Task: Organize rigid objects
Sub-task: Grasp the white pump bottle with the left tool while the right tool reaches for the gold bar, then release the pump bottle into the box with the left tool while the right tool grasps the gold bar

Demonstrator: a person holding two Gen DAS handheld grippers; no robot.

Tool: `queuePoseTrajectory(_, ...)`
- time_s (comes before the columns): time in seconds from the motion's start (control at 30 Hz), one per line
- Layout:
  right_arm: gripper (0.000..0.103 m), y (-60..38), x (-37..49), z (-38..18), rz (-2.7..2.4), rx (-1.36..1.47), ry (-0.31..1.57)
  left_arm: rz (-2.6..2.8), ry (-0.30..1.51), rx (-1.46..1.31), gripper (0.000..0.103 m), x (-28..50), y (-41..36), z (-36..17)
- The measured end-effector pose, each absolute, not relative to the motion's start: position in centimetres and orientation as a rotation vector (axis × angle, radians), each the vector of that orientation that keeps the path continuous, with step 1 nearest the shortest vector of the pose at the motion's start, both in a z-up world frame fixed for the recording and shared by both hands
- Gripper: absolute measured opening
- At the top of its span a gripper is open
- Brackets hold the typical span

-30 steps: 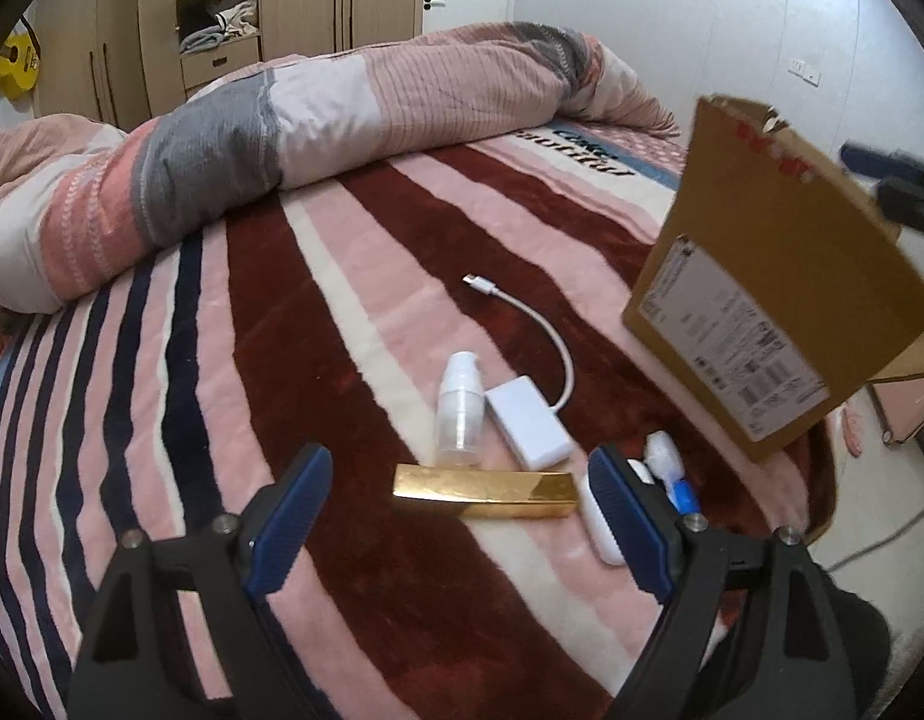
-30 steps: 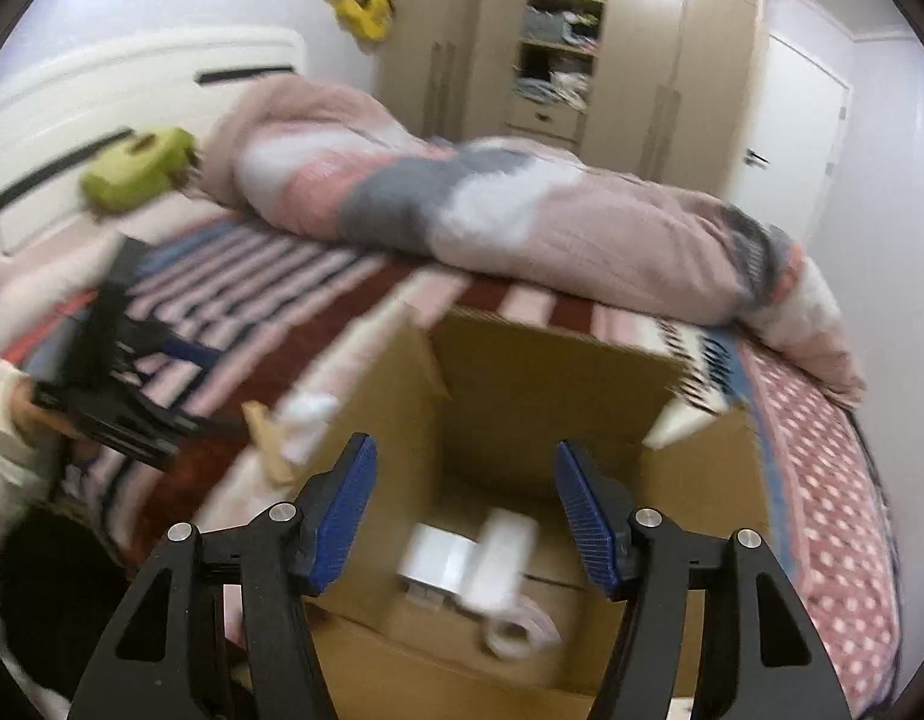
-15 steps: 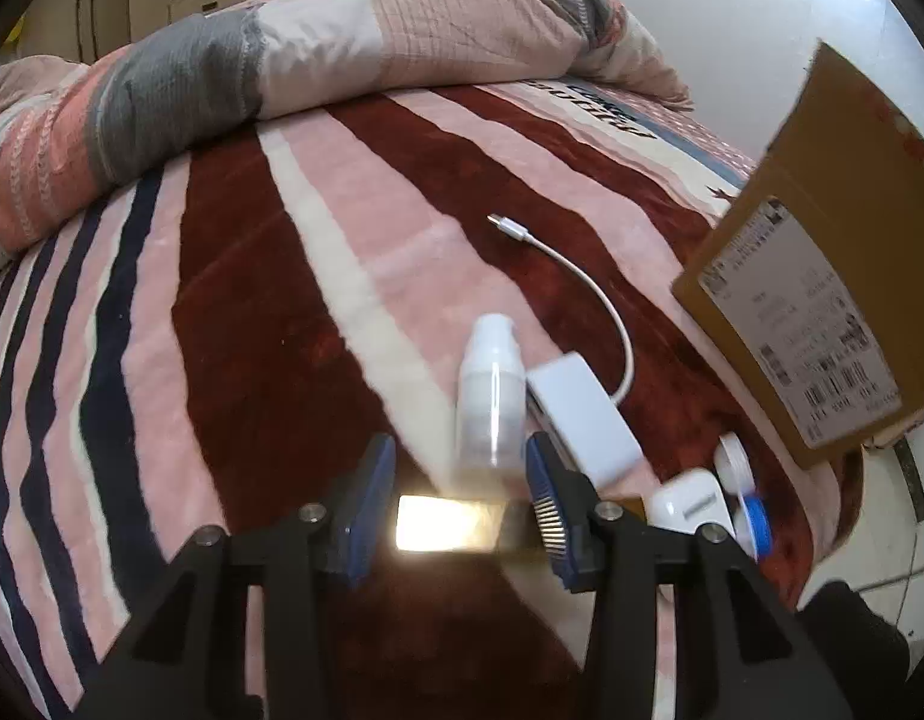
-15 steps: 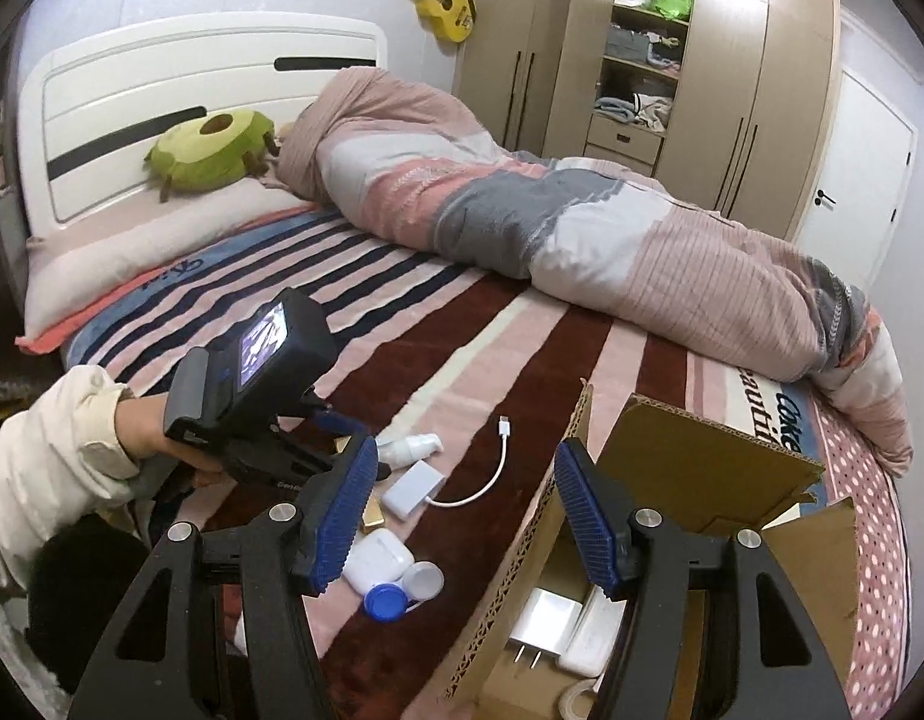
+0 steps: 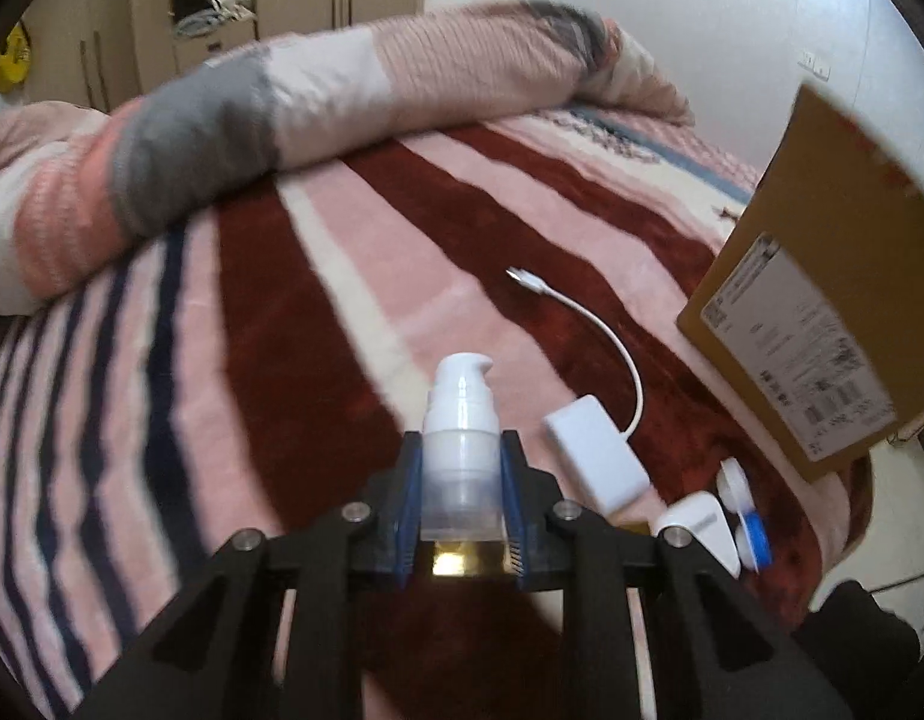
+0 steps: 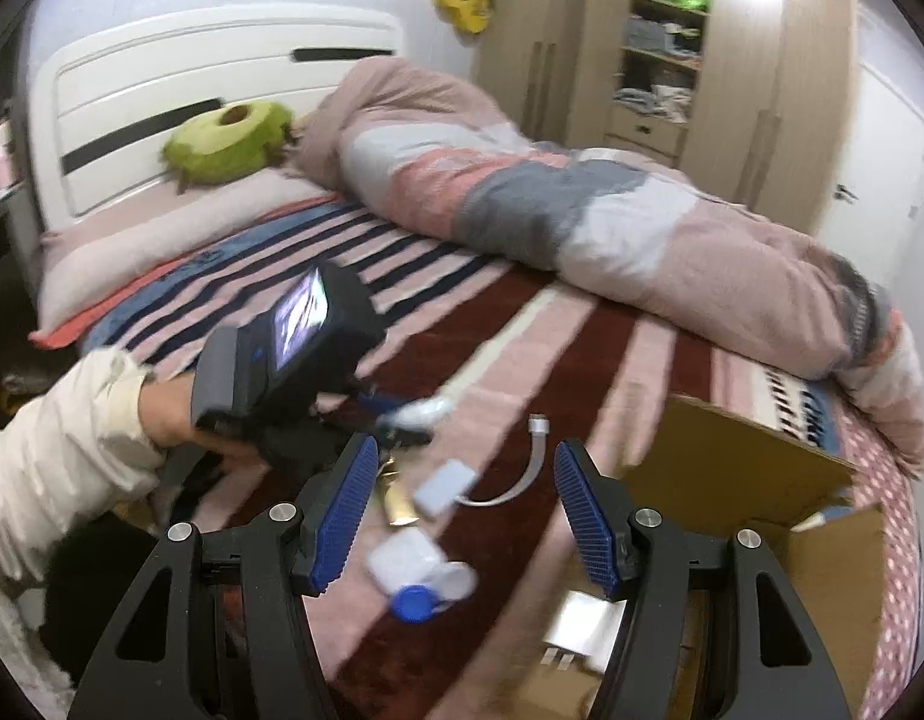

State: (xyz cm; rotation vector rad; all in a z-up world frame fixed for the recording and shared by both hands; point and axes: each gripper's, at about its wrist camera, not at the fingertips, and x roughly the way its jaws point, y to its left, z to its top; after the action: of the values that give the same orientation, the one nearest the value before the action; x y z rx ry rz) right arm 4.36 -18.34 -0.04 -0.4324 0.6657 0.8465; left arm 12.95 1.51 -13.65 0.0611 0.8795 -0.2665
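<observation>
Left gripper [image 5: 460, 492] clamped on pump bottle [image 5: 460, 420] w/ pads on its clear lower body, nozzle fwd, lifted off blanket [image 5: 318, 324], prob so it carries steady to cardboard box [image 5: 822, 324] at right. Right gripper [image 6: 465, 516] wide open, holding nothing, hovering btwn the clutter & box [image 6: 756, 480], likely free for next pick. Vs 0.5 s ago: jaws then half-shut around gold bar [image 5: 462, 558], now tight on bottle & raised; bar, adapter [image 5: 594, 462] left on bed.
</observation>
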Motion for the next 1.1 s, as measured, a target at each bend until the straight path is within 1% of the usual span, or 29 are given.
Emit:
queuePoseTrajectory(0.17, 0.058, -14.9, 2.9, -2.9, 0.94, -0.465, 0.746, -0.225, 0.813, 0.039, 0.022, 8.1, 6.1, -9.7)
queuePoseTrajectory(0.33, 0.057, -11.9, 3.7, -8.9, 0.971, -0.462, 0.873, -0.189, 0.765, 0.022, 0.022, 3.5, 9.1, -6.9)
queuePoseTrajectory(0.4, 0.056, -11.3, 4.7, -11.2, 0.929, -0.479, 0.876, -0.201, 0.755, 0.014, 0.022, 2.7, 9.4, -6.4)
queuePoseTrajectory(0.43, 0.051, -11.0, 5.7, -12.6, 0.891, -0.495, 0.872, -0.204, 0.749, 0.013, 0.022, 2.4, 9.3, -6.2)
queuePoseTrajectory(0.47, 0.04, -10.9, 6.5, -13.7, 0.851, -0.51, 0.867, -0.207, 0.742, 0.012, 0.022, 2.0, 9.2, -5.9)
queuePoseTrajectory(0.5, 0.034, -10.8, 6.9, -14.6, 0.827, -0.516, 0.87, -0.211, 0.735, 0.011, 0.022, 1.8, 9.1, -5.6)
queuePoseTrajectory(0.53, 0.025, -10.8, 7.7, -15.6, 0.827, -0.508, 0.883, -0.219, 0.726, 0.007, 0.022, 1.6, 8.9, -5.2)
queuePoseTrajectory(0.6, 0.024, -10.8, 8.2, -16.2, 0.878, -0.495, 0.878, -0.235, 0.718, 0.0, 0.022, 1.6, 8.4, -4.7)
queuePoseTrajectory(0.7, 0.024, -10.6, 8.6, -16.7, 0.963, -0.468, 0.922, -0.246, 0.704, 0.011, 0.022, 1.6, 7.5, -3.7)
queuePoseTrajectory(0.73, 0.022, -10.6, 8.9, -16.7, 0.969, -0.457, 0.919, -0.26, 0.701, 0.005, 0.022, 1.7, 7.1, -3.3)
queuePoseTrajectory(0.77, 0.017, -10.6, 9.1, -16.7, 0.961, -0.443, 0.918, -0.272, 0.698, -0.003, 0.022, 1.8, 6.8, -2.9)
queuePoseTrajectory(0.83, 0.014, -10.5, 9.0, -16.6, 0.945, -0.44, 0.901, -0.307, 0.693, -0.014, 0.022, 1.9, 5.9, -1.9)
queuePoseTrajectory(0.9, 0.014, -10.6, 8.1, -16.3, 0.953, -0.451, 0.856, -0.343, 0.686, -0.001, 0.022, 2.1, 4.1, -0.5)
queuePoseTrajectory(1.0, 0.013, -11.5, 7.2, -15.9, 0.963, -0.432, 0.843, -0.408, 0.669, 0.052, 0.022, 2.5, 0.1, 2.0)
queuePoseTrajectory(1.1, 0.013, -12.3, 7.2, -15.4, 0.964, -0.405, 0.819, -0.504, 0.658, 0.089, 0.022, 3.8, -4.9, 4.8)
